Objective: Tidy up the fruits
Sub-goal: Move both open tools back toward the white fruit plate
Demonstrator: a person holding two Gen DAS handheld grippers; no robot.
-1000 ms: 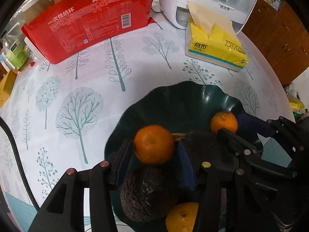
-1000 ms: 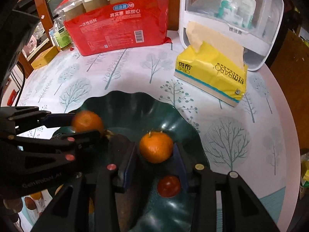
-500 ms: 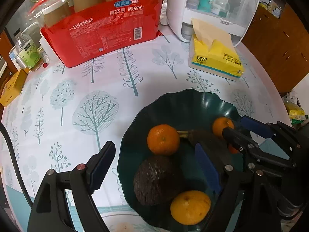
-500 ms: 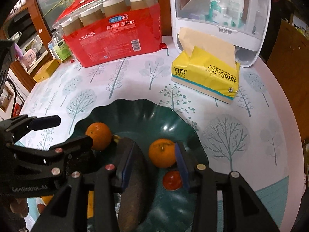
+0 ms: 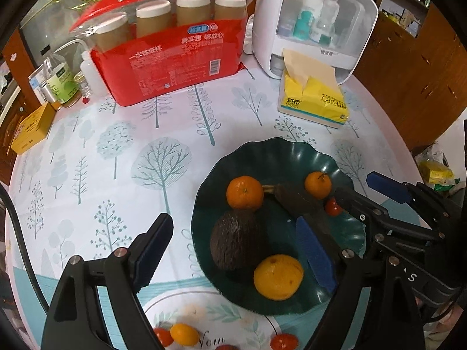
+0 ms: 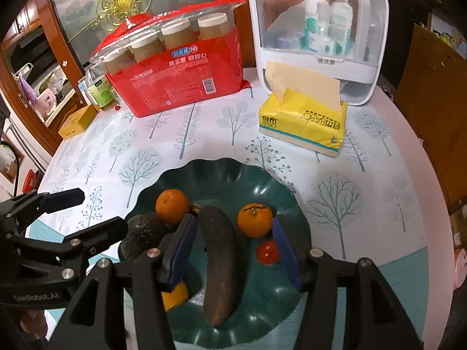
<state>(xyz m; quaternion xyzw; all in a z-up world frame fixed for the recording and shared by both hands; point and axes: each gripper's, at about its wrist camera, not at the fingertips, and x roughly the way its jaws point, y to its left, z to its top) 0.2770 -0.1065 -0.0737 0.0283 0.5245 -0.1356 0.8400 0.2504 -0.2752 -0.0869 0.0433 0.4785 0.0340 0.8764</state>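
A dark green scalloped plate [image 5: 280, 151] [image 6: 221, 169] holds two mandarins [image 5: 244, 192] [image 5: 318, 184], a dark avocado [image 5: 238, 239], a yellow-orange citrus [image 5: 278, 277], a blackened banana [image 6: 219, 262] and a cherry tomato [image 6: 267, 251]. My left gripper [image 5: 233, 248] is open and empty above the plate's near side. My right gripper [image 6: 233, 248] is open and empty, its jaws either side of the banana, above it. The right gripper also shows in the left wrist view [image 5: 367, 192].
A red pack of paper cups [image 5: 172, 58], a yellow tissue pack [image 5: 313, 99] and a white storage box [image 5: 315, 23] stand at the back. Bottles [image 5: 59, 81] and a yellow box [image 5: 32, 128] are back left. Printed fruit shows on the cloth near me.
Both grippers opened, let go of the mandarins they were shut on, and pulled back and up from the plate. Both mandarins now rest in the plate.
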